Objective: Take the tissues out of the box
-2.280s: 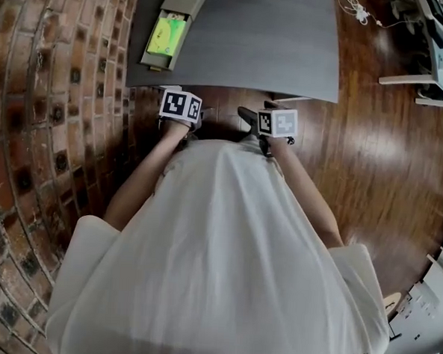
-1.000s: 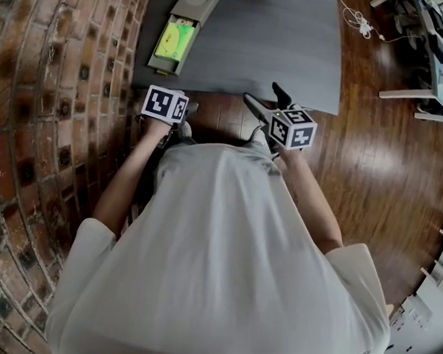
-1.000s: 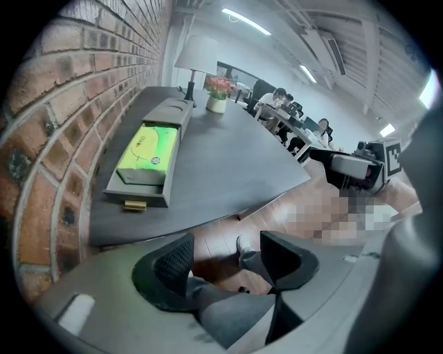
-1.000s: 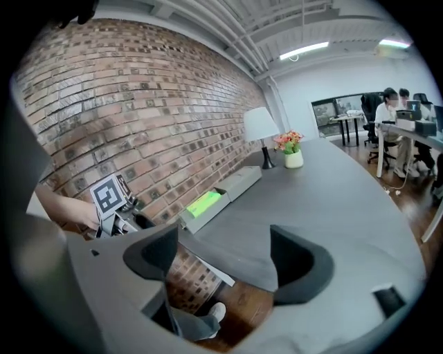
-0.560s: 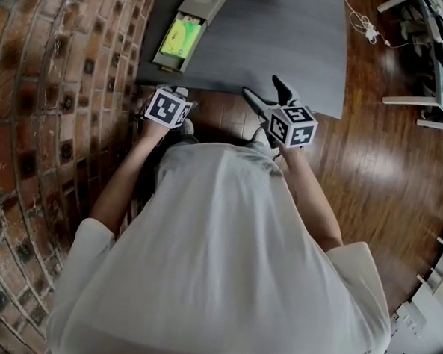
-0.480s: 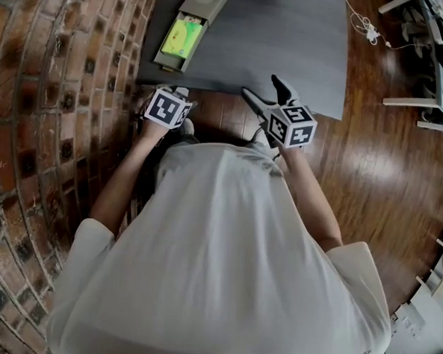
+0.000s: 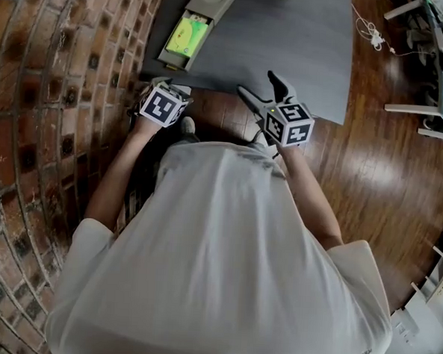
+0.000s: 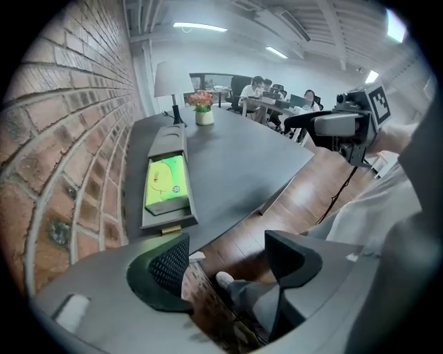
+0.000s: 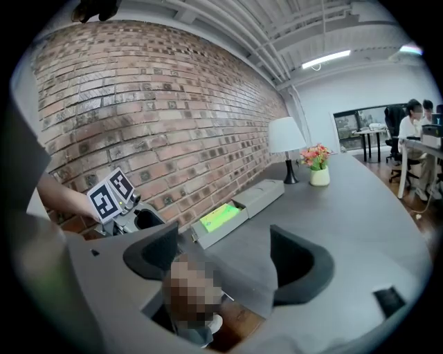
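A green tissue pack (image 7: 184, 35) (image 8: 166, 183) (image 9: 219, 216) lies in an open grey box (image 7: 197, 18) (image 8: 168, 155) (image 9: 259, 196) on the dark table (image 7: 289, 42), by the brick wall. My left gripper (image 7: 160, 85) (image 8: 228, 259) hovers at the table's near edge, short of the box. Its jaws are opening, with nothing between them. Over the same edge, further right, my right gripper (image 7: 260, 89) (image 9: 225, 259) stands open and empty. Each gripper shows in the other's view, the right gripper (image 8: 346, 124) and the left gripper (image 9: 114, 197).
A brick wall (image 7: 55, 87) runs along the table's left side. A lamp (image 8: 168, 83) (image 9: 286, 142) and a flower pot (image 8: 203, 110) (image 9: 317, 166) stand at the table's far end. Wooden floor (image 7: 372, 167) lies to the right. People sit at desks far behind.
Both grippers have risen from the person's lap toward the table's near edge. The right one tilted up and now reaches over the edge. The left one edged closer to the box.
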`<state>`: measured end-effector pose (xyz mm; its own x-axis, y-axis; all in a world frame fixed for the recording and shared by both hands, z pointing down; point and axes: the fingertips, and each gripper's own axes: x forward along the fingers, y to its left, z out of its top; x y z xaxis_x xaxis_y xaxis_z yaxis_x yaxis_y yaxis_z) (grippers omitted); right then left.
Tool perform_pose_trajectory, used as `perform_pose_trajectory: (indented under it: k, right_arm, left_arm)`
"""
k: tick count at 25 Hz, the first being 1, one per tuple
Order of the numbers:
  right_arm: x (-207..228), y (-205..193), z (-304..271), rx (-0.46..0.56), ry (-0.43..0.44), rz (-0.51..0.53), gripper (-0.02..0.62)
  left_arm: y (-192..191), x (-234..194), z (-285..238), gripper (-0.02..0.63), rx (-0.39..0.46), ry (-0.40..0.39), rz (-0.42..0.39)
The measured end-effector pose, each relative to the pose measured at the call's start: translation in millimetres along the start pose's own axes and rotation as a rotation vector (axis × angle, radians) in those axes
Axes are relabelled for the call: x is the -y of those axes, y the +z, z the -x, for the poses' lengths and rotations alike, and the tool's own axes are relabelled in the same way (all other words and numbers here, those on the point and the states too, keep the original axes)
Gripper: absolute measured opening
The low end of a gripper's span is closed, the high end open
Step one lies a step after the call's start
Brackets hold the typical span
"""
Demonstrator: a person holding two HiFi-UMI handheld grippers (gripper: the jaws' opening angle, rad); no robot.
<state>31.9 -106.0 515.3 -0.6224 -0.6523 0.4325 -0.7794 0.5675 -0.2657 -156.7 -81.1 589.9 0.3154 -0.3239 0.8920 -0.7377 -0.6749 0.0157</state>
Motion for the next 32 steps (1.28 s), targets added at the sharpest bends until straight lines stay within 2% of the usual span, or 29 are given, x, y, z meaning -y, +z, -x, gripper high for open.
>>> perform_pose_trajectory:
  k: [10, 12, 14, 22, 32]
  right_arm:
    - [-2.9, 15.3, -7.8, 0.033, 0.035, 0.018, 0.43]
    - [-3.1, 18.1, -9.8, 0.042, 0.039, 0.021, 0.43]
    - [-2.9, 21.0, -11.3, 0.052, 0.042, 0.021, 0.43]
    - [-0.8, 29.2, -20.2, 0.085, 0.049, 0.037, 0.425]
    - [-5.1, 26.3, -29.5, 0.076, 0.08, 0.081, 0.425]
  left_arm:
    - [11.4, -38.8, 4.8, 0.382, 0.005, 0.043, -0.05]
    - [13.9, -47.2, 3.3, 0.425, 0.008, 0.048, -0.064]
    - [16.0, -55.0, 1.1, 0.425, 0.005, 0.05, -0.074]
    - [34.9, -66.3, -5.1, 0.425, 0.018, -0.002, -0.125]
    - [49.3, -69.2, -20.9, 0.449, -0.003, -0.029, -0.279]
